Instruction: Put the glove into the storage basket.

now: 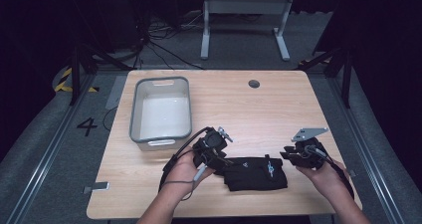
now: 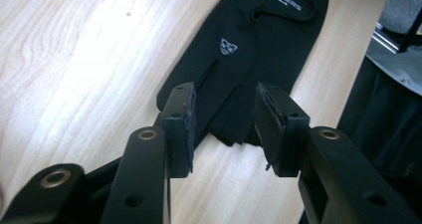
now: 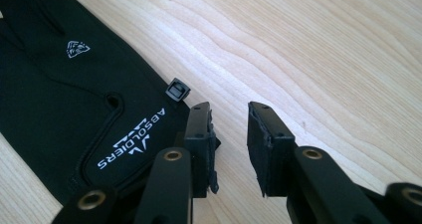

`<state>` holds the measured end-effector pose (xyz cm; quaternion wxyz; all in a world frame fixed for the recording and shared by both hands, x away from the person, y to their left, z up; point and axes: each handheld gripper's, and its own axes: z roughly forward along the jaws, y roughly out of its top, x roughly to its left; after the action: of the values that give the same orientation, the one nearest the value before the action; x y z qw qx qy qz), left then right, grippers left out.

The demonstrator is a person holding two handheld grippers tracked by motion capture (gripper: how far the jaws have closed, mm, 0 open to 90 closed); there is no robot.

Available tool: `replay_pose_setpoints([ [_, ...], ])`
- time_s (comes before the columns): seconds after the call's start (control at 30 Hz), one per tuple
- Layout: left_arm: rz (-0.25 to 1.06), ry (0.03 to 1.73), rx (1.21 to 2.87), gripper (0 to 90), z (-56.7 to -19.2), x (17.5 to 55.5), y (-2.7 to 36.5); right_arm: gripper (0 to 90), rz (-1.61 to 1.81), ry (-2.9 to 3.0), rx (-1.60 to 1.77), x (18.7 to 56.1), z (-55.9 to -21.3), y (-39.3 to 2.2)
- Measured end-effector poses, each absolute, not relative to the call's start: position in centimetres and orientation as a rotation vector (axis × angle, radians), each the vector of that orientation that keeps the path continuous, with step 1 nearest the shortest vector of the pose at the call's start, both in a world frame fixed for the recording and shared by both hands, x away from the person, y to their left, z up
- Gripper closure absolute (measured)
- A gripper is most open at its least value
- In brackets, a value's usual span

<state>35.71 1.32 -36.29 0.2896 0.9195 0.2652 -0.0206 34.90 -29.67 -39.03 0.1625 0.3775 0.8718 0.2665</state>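
The left claw [image 2: 224,127] hangs spread over the black glove's [image 1: 256,172] finger end at nine o'clock; the right claw [image 3: 230,147], likewise spread and empty, flanks its cuff at three o'clock, so the glove lies flat on the table [image 1: 239,109], seemingly just laid down.

We read "ABSOLDIERS" in white capitals on the cuff of the black glove [image 3: 74,104] in the right gripper view, with a small angular logo beside the word. In the left gripper view the same word is cut off by the frame edge and shows as "OLDIERS". A small white crest emblem sits on the back of the glove. In the high view we read a black "4" [image 1: 87,126] on the grey floor left of the table.
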Motion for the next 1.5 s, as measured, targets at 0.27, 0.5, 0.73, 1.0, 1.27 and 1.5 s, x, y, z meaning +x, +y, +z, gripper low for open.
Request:
replay_pose_setpoints([
  [0.27, -0.023, 0.723, 2.410, 57.2, -36.7, 36.2, 1.1, 69.8, 0.785, 2.459, 1.135, 35.2, -38.9, -31.1],
  [0.5, -0.067, 0.675, 2.402, 51.4, -38.0, 36.6, -0.5, 67.8, 0.783, 2.440, 1.184, 35.1, -39.0, -32.3],
  [0.73, -0.076, 0.648, 2.378, 50.7, -39.0, 36.9, -2.0, 65.6, 0.790, 2.425, 1.213, 34.6, -39.1, -33.0],
  [1.0, -0.091, 0.583, 2.435, 45.8, -40.8, 37.3, -3.9, 64.1, 0.792, 2.425, 1.240, 34.2, -39.4, -33.4],
  [1.27, -0.088, 0.544, 2.467, 42.8, -42.1, 37.1, -5.1, 62.1, 0.818, 2.429, 1.262, 34.2, -39.4, -33.5],
  [1.5, -0.093, 0.478, 2.519, 36.0, -43.3, 36.9, -5.9, 60.6, 0.831, 2.449, 1.260, 34.3, -39.5, -33.3],
])
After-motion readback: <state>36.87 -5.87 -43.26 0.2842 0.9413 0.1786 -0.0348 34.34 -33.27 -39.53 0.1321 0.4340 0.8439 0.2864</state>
